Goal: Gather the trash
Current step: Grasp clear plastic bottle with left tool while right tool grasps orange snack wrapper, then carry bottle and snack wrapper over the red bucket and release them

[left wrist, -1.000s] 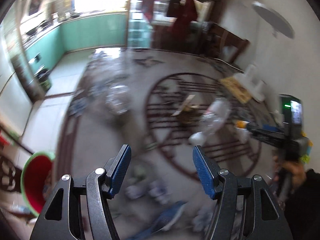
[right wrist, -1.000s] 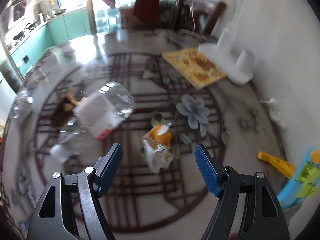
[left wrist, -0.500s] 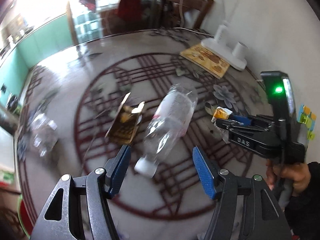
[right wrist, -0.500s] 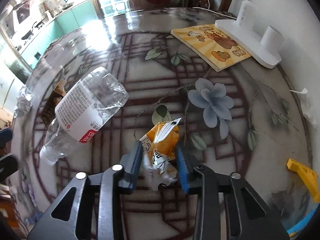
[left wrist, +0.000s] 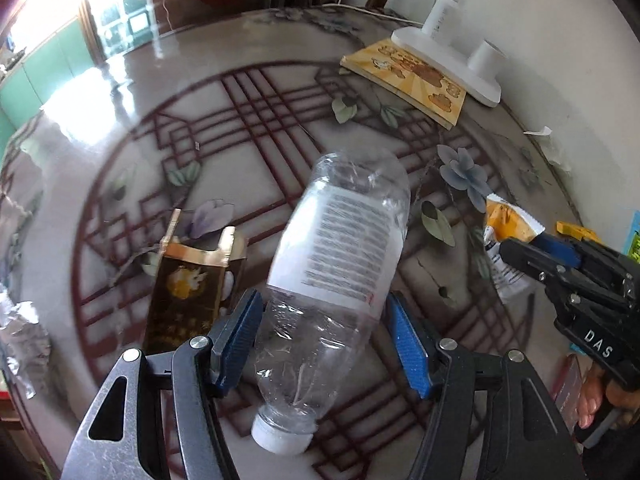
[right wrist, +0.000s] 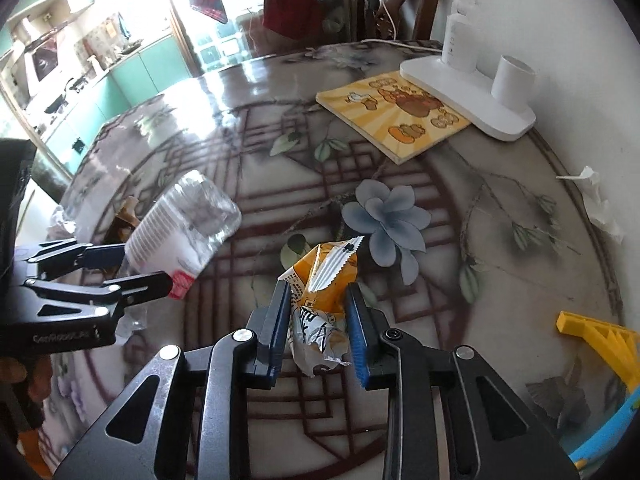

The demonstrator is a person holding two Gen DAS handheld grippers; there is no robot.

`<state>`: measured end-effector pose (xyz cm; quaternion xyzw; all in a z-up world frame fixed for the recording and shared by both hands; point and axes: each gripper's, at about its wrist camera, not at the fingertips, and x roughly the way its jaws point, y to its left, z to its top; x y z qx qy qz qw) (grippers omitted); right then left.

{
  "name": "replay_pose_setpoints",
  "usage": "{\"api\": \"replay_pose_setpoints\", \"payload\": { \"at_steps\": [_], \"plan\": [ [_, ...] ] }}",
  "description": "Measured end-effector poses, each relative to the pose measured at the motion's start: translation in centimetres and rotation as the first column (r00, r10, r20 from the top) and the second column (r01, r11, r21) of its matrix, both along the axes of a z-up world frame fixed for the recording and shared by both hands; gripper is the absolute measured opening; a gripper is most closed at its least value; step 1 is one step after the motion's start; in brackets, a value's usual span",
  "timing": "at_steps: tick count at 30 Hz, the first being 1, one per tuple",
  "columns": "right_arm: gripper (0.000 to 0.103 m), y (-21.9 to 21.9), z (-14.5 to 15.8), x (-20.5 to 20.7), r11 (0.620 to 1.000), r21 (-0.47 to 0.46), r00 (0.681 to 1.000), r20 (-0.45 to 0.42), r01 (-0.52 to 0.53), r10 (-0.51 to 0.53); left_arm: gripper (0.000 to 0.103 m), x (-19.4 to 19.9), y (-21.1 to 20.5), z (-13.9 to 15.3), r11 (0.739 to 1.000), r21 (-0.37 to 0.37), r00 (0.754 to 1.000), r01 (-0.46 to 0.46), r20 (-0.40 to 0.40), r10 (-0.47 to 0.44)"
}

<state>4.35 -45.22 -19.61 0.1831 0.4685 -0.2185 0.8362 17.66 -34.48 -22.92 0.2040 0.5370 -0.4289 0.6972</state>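
A clear plastic bottle (left wrist: pixel 340 240) with a white label and white cap lies on the patterned round table (left wrist: pixel 120 128). My left gripper (left wrist: pixel 324 344) is open, with the bottle's lower part between its blue pads; a gap shows at the right pad. To the right, a crumpled orange snack wrapper (right wrist: pixel 328 276) sits between the pads of my right gripper (right wrist: pixel 318 312), which is shut on it. The left wrist view shows the same wrapper (left wrist: pixel 504 228) at the right gripper's tip. A flattened gold and brown carton (left wrist: pixel 184 292) lies just left of the bottle.
Crumpled silvery foil (left wrist: pixel 20 332) lies at the table's left edge. A yellow picture book (right wrist: pixel 396 112) and a white stand with a cup (right wrist: pixel 468 100) are at the back right by the wall. A paper scrap (right wrist: pixel 596 196) and a yellow plastic piece (right wrist: pixel 592 332) lie at the right.
My right gripper's jaws have closed onto the orange wrapper. My left gripper has swung across and down until its open jaws straddle the bottle.
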Motion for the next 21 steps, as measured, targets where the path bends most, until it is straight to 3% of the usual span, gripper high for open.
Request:
{"api": "replay_pose_setpoints", "payload": {
  "at_steps": [3, 5, 8, 12, 17, 21],
  "plan": [
    [0.026, -0.2, -0.3, -0.1, 1.0, 0.01, 1.0, -0.01, 0.016, -0.015, 0.062, 0.1, 0.1, -0.3, 1.0, -0.028, 0.999, -0.012, -0.046, 0.01],
    [0.026, -0.2, -0.3, -0.1, 1.0, 0.007, 1.0, -0.017, 0.019, -0.019, 0.053, 0.1, 0.4, -0.3, 0.998, -0.055, 0.997, -0.023, -0.074, 0.019],
    [0.026, 0.2, 0.2, 0.0, 1.0, -0.004, 1.0, -0.015, 0.013, -0.013, 0.046, 0.0, 0.8, 0.5, 0.996, -0.082, 0.997, -0.038, -0.063, 0.033],
    [0.026, 1.0, 1.6, 0.4, 1.0, -0.016, 1.0, 0.004, 0.002, -0.002, 0.045, -0.5, 2.7, 2.6, 0.988, -0.134, 0.996, -0.075, -0.056, 0.068],
    [0.026, 2.7, 4.2, 0.7, 0.999, -0.028, 0.998, 0.053, -0.021, 0.022, 0.045, -1.8, 6.5, 7.0, 0.971, -0.198, 0.989, -0.137, 0.022, 0.145],
    [0.026, 5.2, 6.7, 0.8, 0.997, -0.053, 0.994, 0.094, -0.052, 0.056, 0.045, -3.0, 10.5, 10.5, 0.949, -0.217, 0.964, -0.227, 0.085, 0.25]
  ]
}}
